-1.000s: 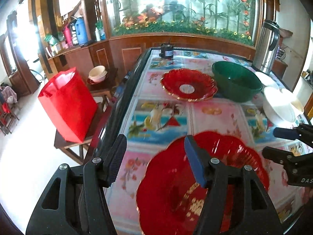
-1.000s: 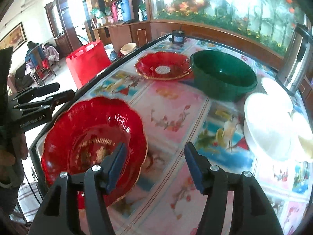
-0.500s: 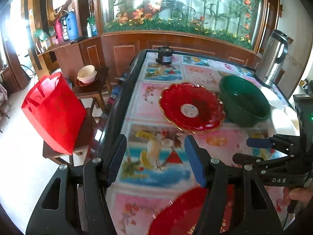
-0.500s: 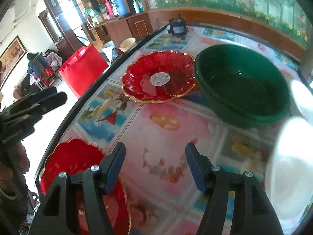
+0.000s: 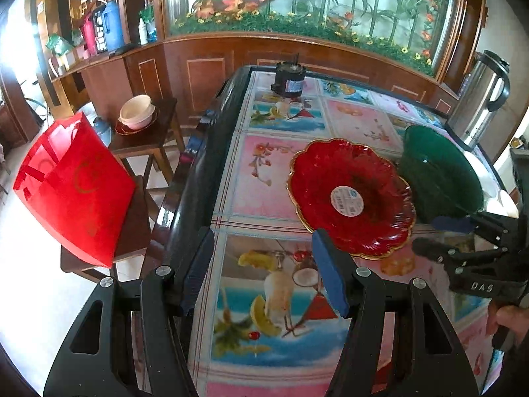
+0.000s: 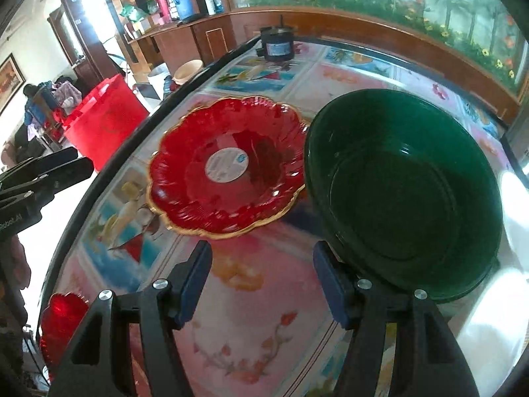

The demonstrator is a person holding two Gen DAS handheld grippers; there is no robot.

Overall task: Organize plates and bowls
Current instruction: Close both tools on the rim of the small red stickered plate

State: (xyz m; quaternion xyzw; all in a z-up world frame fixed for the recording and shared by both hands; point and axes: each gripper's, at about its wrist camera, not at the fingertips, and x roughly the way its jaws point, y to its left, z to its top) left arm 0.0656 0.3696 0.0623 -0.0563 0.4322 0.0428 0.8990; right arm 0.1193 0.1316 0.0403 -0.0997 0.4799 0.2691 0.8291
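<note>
My left claw (image 5: pixel 263 269) half open, empty, over desk (image 5: pixel 357 119), red plate (image 5: pixel 350 195) far right of it, right claw (image 6: pixel 261 283) likewise empty, green bowl (image 6: pixel 401 195) just beyond its right finger.

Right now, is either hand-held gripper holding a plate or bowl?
No. The left hand-held gripper and right hand-held gripper are both open and empty, above the table.

The plate (image 6: pixel 228 165) is deep red with a gold scalloped rim and a white round sticker at its centre. At its 3 o'clock, the bowl (image 6: pixel 403 195) is dark green. The surface (image 6: pixel 264 297) shows pink and blue pictured squares.
</note>
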